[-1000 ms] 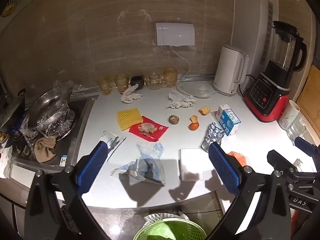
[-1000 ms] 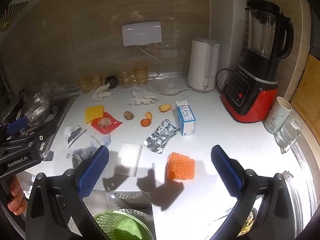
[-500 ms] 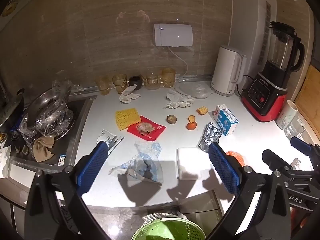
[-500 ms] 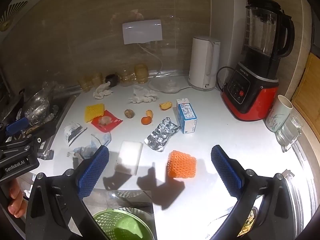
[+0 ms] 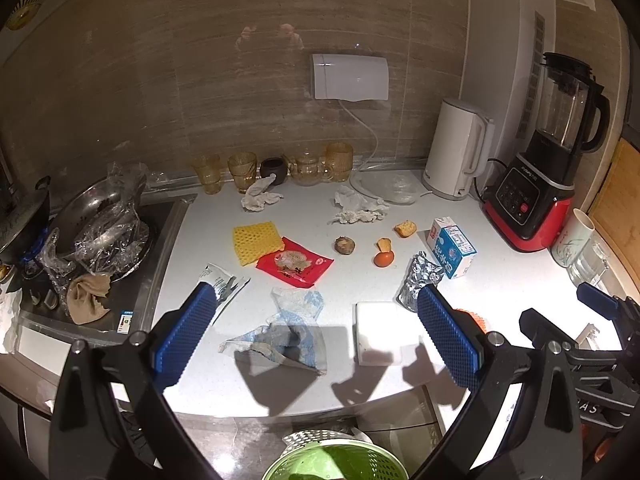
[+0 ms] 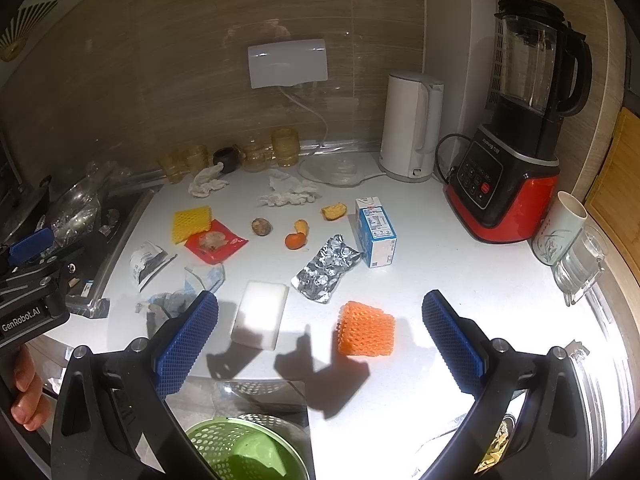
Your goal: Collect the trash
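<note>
Both tools are released, jaws spread wide, gripping nothing. The left tool [image 5: 318, 338] hangs above the near edge of the white desk [image 5: 500, 280], with a crumpled blue-white plastic bag [image 5: 288, 332] between its fingers and a white foam block [image 5: 378, 332] toward 3 o'clock of the bag. The right tool [image 6: 320, 338] hangs over an orange foam net [image 6: 366, 330], with a silver foil wrapper [image 6: 326, 268] at 11 o'clock of the net. A milk carton [image 6: 376, 230] stands just beside the foil at 1 o'clock. A green basket [image 6: 244, 450] sits below the desk edge at 6 o'clock
</note>
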Demonstrator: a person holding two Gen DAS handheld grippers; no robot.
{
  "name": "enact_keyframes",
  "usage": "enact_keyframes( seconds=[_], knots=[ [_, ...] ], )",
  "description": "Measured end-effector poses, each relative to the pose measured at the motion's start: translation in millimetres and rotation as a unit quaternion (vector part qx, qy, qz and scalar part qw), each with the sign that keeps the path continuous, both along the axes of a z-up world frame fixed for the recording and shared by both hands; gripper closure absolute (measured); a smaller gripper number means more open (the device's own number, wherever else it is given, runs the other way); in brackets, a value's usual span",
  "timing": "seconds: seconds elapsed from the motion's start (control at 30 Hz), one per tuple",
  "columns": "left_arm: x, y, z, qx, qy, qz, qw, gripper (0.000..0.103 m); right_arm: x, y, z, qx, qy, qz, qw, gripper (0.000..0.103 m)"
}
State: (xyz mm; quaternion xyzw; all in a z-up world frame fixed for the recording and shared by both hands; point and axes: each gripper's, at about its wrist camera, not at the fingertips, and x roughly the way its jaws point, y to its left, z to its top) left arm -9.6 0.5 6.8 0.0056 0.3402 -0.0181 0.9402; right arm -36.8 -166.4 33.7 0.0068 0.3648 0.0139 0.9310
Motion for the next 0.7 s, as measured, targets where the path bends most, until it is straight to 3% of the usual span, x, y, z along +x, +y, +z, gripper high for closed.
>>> enact_keyframes(
  seconds=[0.7],
  knots=[
    [0.8,3.0,3.2,-0.002,-0.004,0.004,1.0000,0.007,1.0,0.6,2.1,0.000,-0.003,0.001,1.000,0.002]
  ],
)
